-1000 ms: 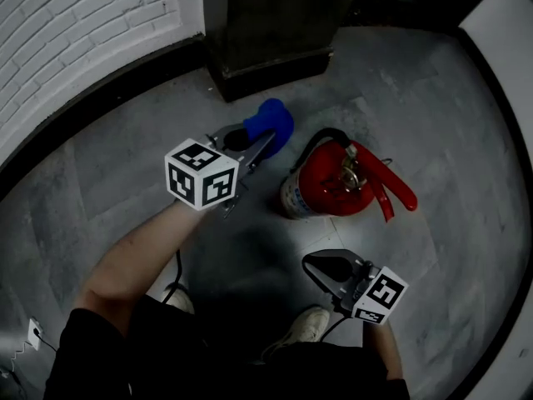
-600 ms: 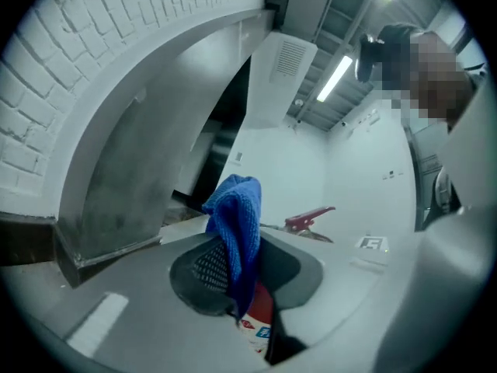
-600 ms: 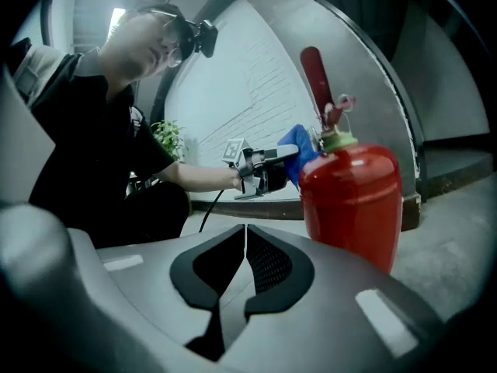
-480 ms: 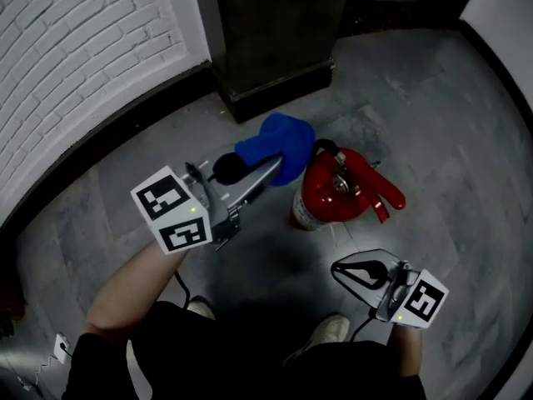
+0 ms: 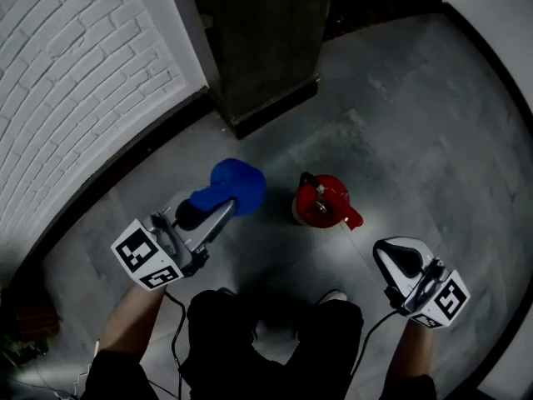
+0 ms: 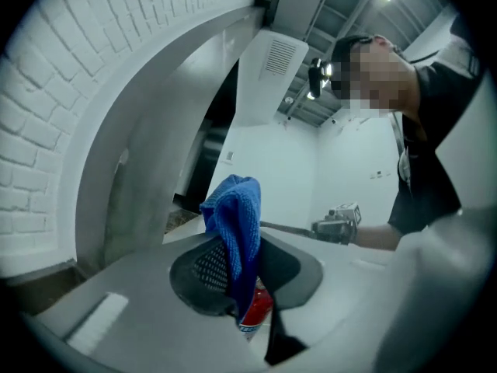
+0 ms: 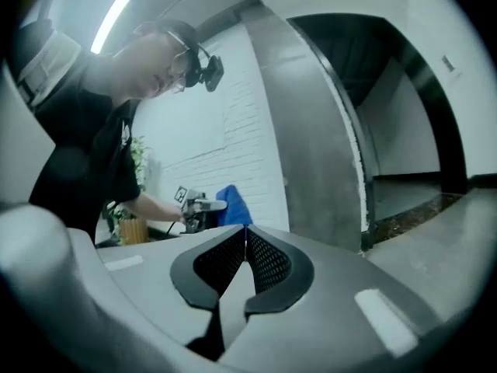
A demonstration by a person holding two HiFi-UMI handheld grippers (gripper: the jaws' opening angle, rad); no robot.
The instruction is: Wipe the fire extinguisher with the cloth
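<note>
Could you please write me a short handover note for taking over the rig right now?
Left gripper: shut on the blue cloth, held up, clear of the extinguisher.
Right gripper: shut, empty, raised off to the side.
The extinguisher stands upright on the floor between the two grippers.
Done: cloth picked up; whether any wiping has happened cannot be told.
Left: bring the cloth down onto the extinguisher and wipe it.

**Materials and surface finishes**
The cloth [image 6: 237, 208] is blue woven microfibre, matt and nubby. The fire extinguisher [image 5: 321, 202] has a glossy red painted body. The left claw [image 6: 241, 247] and right claw [image 7: 245, 233] have smooth matt grey plastic shells with black dimpled pads [image 7: 268, 263]. The floor [image 5: 400, 123] is mottled grey tile with a dull sheen. The wall [image 5: 75, 82] is rough white-painted brick.
</note>
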